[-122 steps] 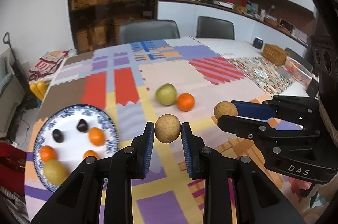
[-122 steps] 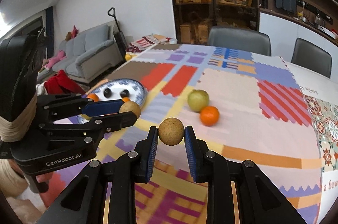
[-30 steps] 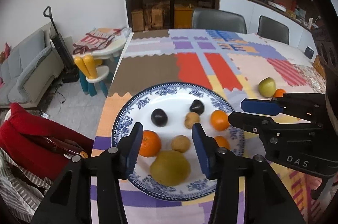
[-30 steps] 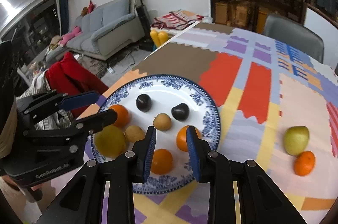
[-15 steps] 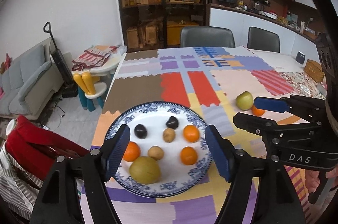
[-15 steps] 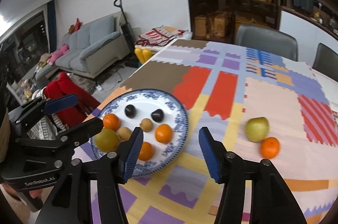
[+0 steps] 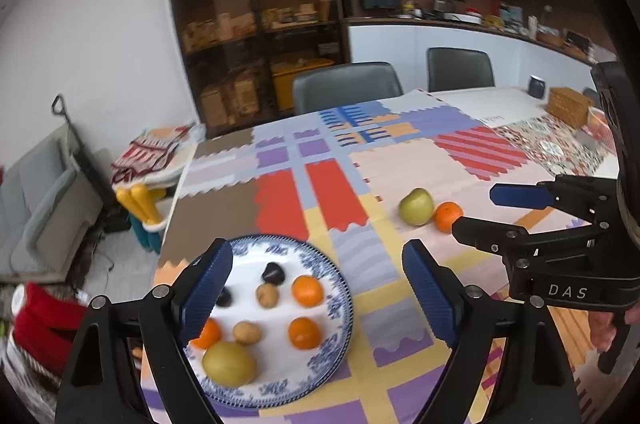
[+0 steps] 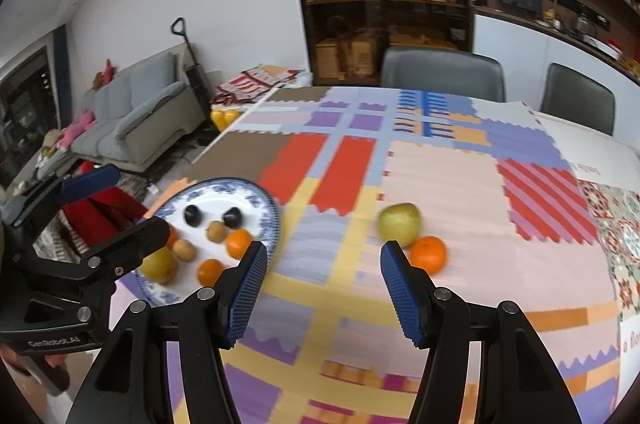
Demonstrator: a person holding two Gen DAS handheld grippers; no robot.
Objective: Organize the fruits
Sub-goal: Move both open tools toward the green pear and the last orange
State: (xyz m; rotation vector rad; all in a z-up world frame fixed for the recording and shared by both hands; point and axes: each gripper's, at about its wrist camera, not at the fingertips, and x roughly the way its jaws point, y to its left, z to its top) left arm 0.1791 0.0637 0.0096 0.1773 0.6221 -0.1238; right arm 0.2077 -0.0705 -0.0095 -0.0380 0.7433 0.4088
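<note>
Both tongs are empty, which fits a pause between deliveries: the left tongs (image 7: pixel 318 284) hang wide open above the near edge of the round white plate with a blue patterned rim (image 7: pixel 340 288), their jaws having just spread further with nothing between them, and the right tongs (image 8: pixel 322 280) stand about half open over bare patchwork cloth, facing the fruit not yet collected. The plate sits at the desk's (image 7: pixel 420 168) left corner, probably as the gathering spot, since most fruit lies on it. Counted there: two dark, nearly black fruits (image 7: pixel 273 273), two small round brown fruits (image 7: pixel 267 295), three oranges (image 7: pixel 307 290), one partly hidden behind a left jaw, and one large yellow-green pear (image 7: pixel 229 363), eight in all. Two pieces remain off the plate, well apart from it on the pale pink patch: one green apple-like fruit (image 8: pixel 399 224) and one small orange mandarin (image 8: pixel 428 254), touching each other. The right tongs are nearer them, so I judge those two come next
</note>
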